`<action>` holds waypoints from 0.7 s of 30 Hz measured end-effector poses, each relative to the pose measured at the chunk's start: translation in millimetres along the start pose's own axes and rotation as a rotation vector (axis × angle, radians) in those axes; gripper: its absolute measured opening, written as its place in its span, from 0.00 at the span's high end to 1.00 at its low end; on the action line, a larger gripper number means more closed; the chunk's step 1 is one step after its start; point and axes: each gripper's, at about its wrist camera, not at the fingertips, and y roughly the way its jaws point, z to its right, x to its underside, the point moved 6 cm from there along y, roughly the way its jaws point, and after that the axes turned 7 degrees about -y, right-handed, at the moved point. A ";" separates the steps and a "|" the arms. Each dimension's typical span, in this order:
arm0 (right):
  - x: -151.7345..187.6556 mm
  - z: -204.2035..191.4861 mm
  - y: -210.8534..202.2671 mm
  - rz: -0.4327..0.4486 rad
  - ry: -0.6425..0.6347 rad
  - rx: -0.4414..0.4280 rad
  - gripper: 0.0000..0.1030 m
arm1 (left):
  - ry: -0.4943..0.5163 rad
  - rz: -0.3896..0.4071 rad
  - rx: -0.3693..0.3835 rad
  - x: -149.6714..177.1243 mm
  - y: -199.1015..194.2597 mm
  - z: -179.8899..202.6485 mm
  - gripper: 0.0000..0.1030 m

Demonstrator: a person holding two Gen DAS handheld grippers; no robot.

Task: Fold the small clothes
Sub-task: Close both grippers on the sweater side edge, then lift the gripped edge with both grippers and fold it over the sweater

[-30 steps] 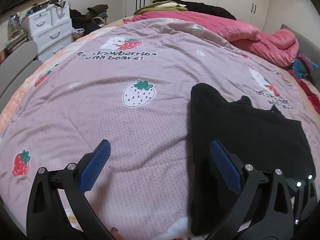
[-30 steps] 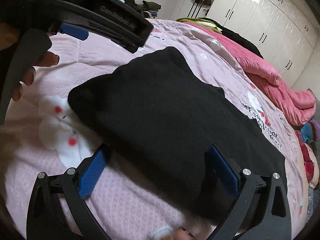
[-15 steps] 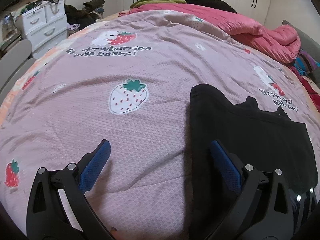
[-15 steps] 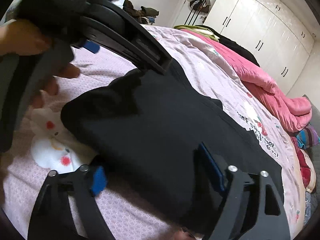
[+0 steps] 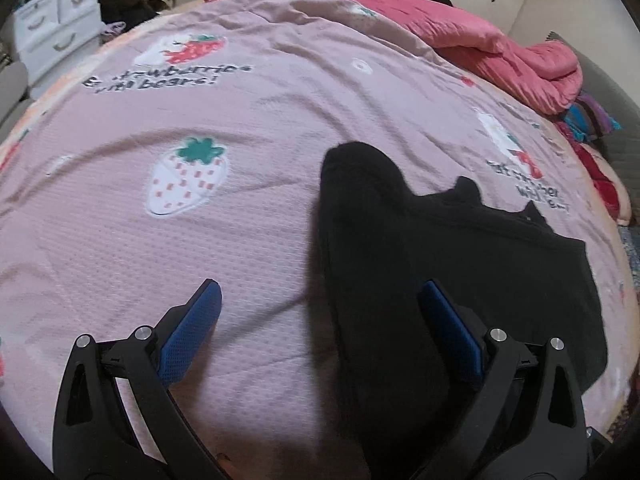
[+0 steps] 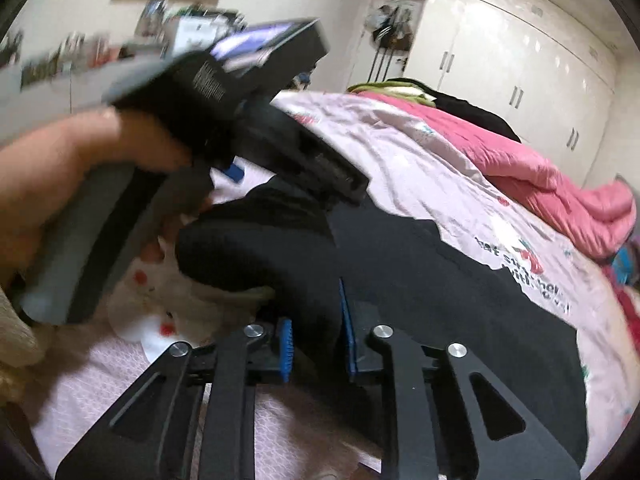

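A black garment [image 5: 440,264] lies on the pink strawberry bedspread [image 5: 224,216], right of centre in the left wrist view. My left gripper [image 5: 320,300] is open; its right finger is over the garment's near left part, its left finger over bare bedspread. In the right wrist view my right gripper [image 6: 316,340] is shut on the near edge of the black garment [image 6: 432,272], which bulges up beside it. The left gripper's body [image 6: 248,120] and the hand holding it fill the upper left, blurred.
A rumpled pink quilt [image 5: 500,52] lies along the far right of the bed. A white drawer unit [image 5: 52,40] and dark clothes stand beyond the bed's far left. White wardrobes [image 6: 520,60] line the far wall.
My right gripper has closed on the garment's near edge and lifted it into a bulge. My left gripper has moved forward and lower over the garment's left part, still open.
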 end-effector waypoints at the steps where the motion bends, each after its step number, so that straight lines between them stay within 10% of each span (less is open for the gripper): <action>1: -0.6 3.7 -5.0 0.011 0.018 0.005 0.87 | -0.001 -0.003 0.021 0.0 -1.1 4.6 0.09; 5: -1.8 15.3 -18.6 0.047 0.051 0.033 0.89 | -0.005 0.007 0.103 -3.3 -8.8 26.9 0.21; 10: 0.2 24.0 -44.2 0.100 0.067 0.084 0.90 | 0.029 0.035 0.160 -6.7 -23.0 61.2 0.71; 21: 9.3 73.8 -87.0 0.196 0.199 0.160 0.91 | 0.161 0.124 0.201 -9.8 -75.9 129.7 0.81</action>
